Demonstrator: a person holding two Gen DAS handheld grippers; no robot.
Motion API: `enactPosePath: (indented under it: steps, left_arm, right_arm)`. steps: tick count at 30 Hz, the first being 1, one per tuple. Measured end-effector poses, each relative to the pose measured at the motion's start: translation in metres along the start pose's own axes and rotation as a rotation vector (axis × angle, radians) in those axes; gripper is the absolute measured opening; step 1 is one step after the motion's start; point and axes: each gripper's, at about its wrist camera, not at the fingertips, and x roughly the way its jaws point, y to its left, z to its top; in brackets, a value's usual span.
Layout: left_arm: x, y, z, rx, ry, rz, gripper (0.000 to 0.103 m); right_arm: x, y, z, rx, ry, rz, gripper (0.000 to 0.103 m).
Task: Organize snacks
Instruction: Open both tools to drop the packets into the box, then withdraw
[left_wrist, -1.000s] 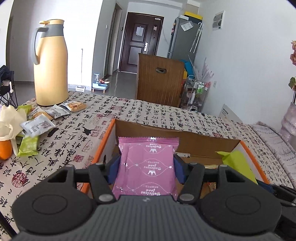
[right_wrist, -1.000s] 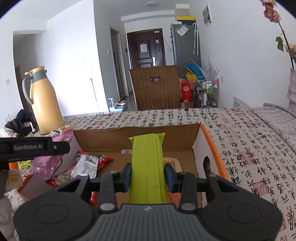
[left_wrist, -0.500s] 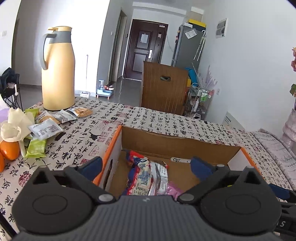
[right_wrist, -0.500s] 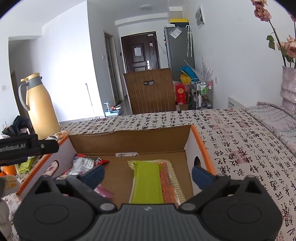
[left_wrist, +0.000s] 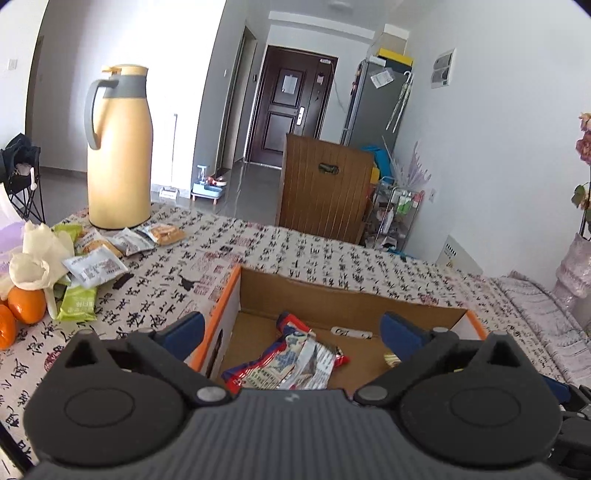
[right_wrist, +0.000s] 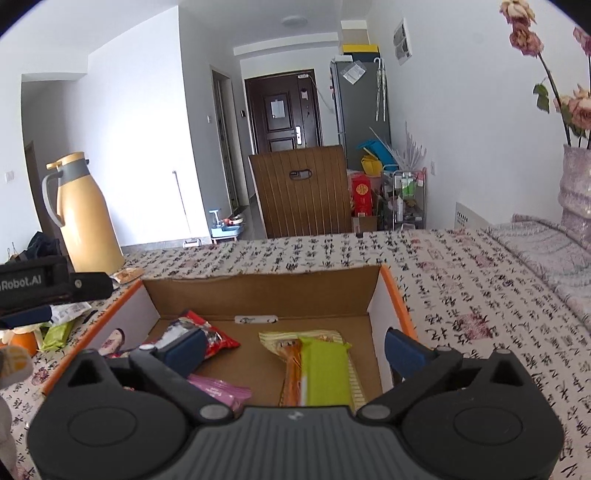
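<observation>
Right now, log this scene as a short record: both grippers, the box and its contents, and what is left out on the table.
left gripper: open, nothing between its fingers
right gripper: open, nothing between its fingers
box: open cardboard box with orange edges, on the patterned tablecloth
in box: green packet lying on a yellow-orange packet, pink packet, red and white packet
outside box: loose snack packets and oranges near the yellow flask
</observation>
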Motion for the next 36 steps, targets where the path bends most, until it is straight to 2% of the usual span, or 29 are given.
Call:
enactPosePath:
  steps: [8,22,36]
  left_arm:
    - [-0.035,-0.010,0.003,0.031,-0.035,-0.017,0.103]
    - [-0.104,-0.003,-0.022,0.043,-0.076,-0.045,0.103]
    - [-0.142,0.017,-0.067,0.072,-0.034,-0.041,0.103]
  right_arm:
    - [-0.034,0.001,0.001,-0.009,-0.025,-0.009,0.103]
    - [-0.102,0.002,-0.028,-0.010,-0.041,-0.004,0.103]
    - [-0.145,-0.006,-0.072,-0.008,-0.016,0.007,0.103]
